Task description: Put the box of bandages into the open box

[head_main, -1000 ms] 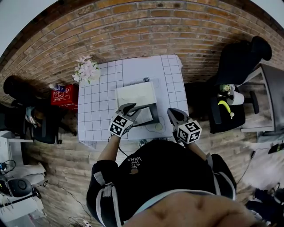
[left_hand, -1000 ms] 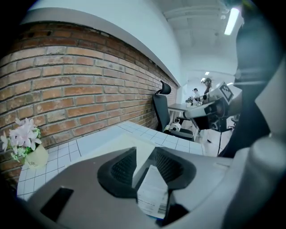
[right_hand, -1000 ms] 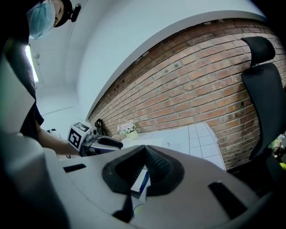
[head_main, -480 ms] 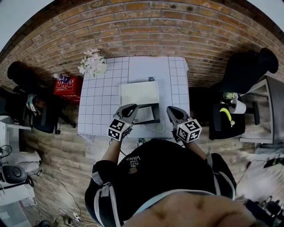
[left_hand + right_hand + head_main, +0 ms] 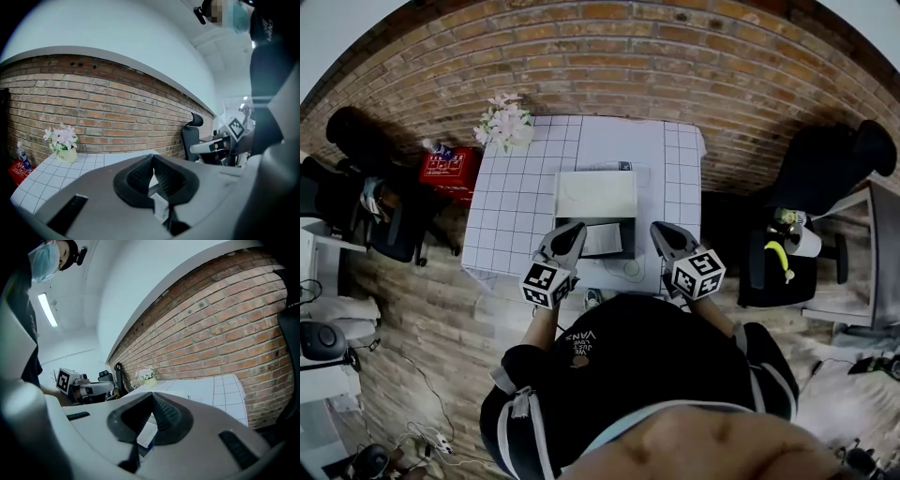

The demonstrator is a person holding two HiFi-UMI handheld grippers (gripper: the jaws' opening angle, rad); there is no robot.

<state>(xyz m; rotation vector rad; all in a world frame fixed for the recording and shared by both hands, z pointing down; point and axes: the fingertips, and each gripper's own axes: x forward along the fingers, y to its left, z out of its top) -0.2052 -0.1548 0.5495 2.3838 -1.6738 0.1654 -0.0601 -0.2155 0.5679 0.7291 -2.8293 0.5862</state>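
The open box (image 5: 622,246) stands on the near middle of the white gridded table (image 5: 511,216), its pale lid (image 5: 595,195) folded back. A white box of bandages (image 5: 600,239) lies inside it. My left gripper (image 5: 574,231) hovers at the box's near left corner; its jaws are closing, the tips meeting (image 5: 152,158) with nothing between them. At the near right corner my right gripper (image 5: 657,231) is shut and empty (image 5: 151,398). Below its jaws shows a white box with a blue edge (image 5: 146,434).
A vase of pale flowers (image 5: 508,122) sits at the table's far left corner. A red crate (image 5: 445,169) and black chairs (image 5: 356,187) stand left of the table, another black chair (image 5: 778,244) at the right. A brick wall runs behind.
My left gripper's jaws have closed and it has drawn back a little toward the table's near edge. The right gripper has hardly moved. The head view has shifted.
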